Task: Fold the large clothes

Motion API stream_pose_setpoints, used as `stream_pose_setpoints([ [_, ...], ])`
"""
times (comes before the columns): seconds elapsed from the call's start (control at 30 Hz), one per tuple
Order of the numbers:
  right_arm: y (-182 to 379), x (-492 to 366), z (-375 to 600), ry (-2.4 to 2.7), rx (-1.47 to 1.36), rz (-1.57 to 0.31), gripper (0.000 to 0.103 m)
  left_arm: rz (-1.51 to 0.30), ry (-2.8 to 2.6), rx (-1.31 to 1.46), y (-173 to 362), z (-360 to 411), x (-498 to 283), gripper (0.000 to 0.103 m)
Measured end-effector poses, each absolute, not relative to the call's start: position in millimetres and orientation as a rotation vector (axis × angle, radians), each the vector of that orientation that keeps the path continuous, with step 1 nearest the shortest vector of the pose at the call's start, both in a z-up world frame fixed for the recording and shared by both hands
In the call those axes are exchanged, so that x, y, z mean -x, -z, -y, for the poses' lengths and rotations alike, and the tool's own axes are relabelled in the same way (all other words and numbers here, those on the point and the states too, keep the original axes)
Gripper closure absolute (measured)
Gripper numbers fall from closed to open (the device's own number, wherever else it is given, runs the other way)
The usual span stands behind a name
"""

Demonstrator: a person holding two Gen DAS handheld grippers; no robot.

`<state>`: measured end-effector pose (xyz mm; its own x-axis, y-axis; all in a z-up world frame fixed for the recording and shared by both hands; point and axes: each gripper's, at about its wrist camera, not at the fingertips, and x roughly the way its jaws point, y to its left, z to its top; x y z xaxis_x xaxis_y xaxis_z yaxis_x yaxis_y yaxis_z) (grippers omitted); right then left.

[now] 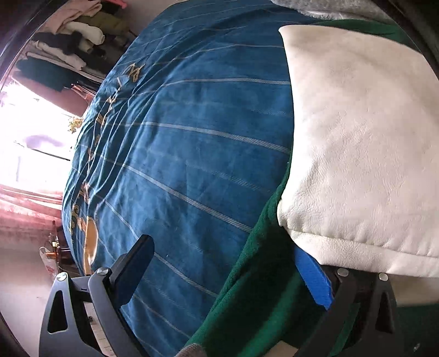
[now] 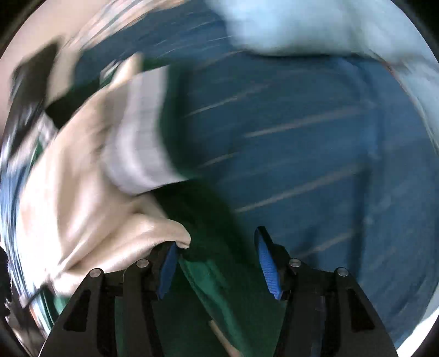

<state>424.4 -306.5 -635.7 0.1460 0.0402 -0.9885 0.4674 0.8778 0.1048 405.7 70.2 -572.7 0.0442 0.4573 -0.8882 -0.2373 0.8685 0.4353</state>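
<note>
A green jacket (image 1: pixel 255 288) with cream leather sleeves (image 1: pixel 362 142) lies on a blue striped bedspread (image 1: pixel 192 142). My left gripper (image 1: pixel 223 274) is open wide at the jacket's edge. Its blue pad (image 1: pixel 312 277) sits on the green cloth just under the sleeve's hem, and its black finger (image 1: pixel 134 269) is over the bedspread. The right wrist view is blurred. There my right gripper (image 2: pixel 218 270) points down, jaws apart, with green jacket cloth (image 2: pixel 208 274) lying between the pads and not pinched. A fold of the cream sleeve (image 2: pixel 90 208), which has a grey ribbed cuff (image 2: pixel 137 142), touches the left fingertip (image 2: pixel 171 255).
Stacked clothes (image 1: pixel 68 35) fill shelves at the far left, beside a bright window (image 1: pixel 27 131) and a pink curtain (image 1: pixel 24 214). A plastic bag (image 1: pixel 49 261) lies on the floor by the bed. A pale blue bundle (image 2: pixel 301 24) sits at the bedspread's far end.
</note>
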Motion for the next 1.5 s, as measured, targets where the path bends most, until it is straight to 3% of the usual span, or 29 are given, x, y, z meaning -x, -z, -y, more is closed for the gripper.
stream_pose_setpoints([
  [0.2, 677.2, -418.0, 375.8, 0.517, -0.704, -1.501, 0.047, -1.445, -0.535, -0.161, 573.8, -74.1, -406.8, 0.000],
  [0.4, 621.1, -433.8, 361.9, 0.434, -0.562, -1.512, 0.044, -1.474, -0.491, -0.012, 544.8, -83.3, -395.4, 0.000],
  [0.6, 596.5, -429.4, 303.3, 0.268, -0.654, -1.502, 0.044, -1.438, -0.279, 0.289, 493.6, -44.6, -376.1, 0.000],
  [0.73, 623.5, -423.8, 282.0, 0.151, -0.786, -1.531, 0.044, -1.461, -0.172, 0.262, 514.2, 19.2, -391.1, 0.000],
  [0.8, 646.9, -428.3, 261.7, -0.017, -1.001, -1.495, 0.044, -1.476, -0.178, 0.184, 534.7, 43.3, -400.8, 0.000],
  [0.87, 668.9, -443.1, 237.5, -0.126, -1.121, -1.482, 0.034, -1.493, -0.196, 0.179, 549.8, 47.8, -404.2, 0.000],
  [0.93, 693.1, -461.2, 218.5, -0.156, -1.203, -1.510, 0.034, -1.497, -0.216, 0.192, 557.1, 44.7, -403.4, 0.000],
  [0.97, 707.7, -469.6, 209.4, -0.189, -1.282, -1.514, 0.037, -1.497, -0.219, 0.189, 558.8, 43.0, -402.8, 0.000],
  [1.03, 717.5, -479.1, 201.9, -0.176, -1.396, -1.456, 0.088, -1.492, -0.231, 0.190, 559.6, 37.1, -400.0, 0.000],
  [1.27, 644.4, -529.4, 187.7, -0.324, -1.445, -1.200, 0.094, -1.431, -0.332, 0.255, 549.6, 21.6, -395.5, 0.000],
  [1.5, 615.8, -529.9, 199.2, -0.343, -1.321, -1.221, 0.094, -1.403, -0.593, 0.707, 560.8, -61.3, -349.2, 0.000],
])
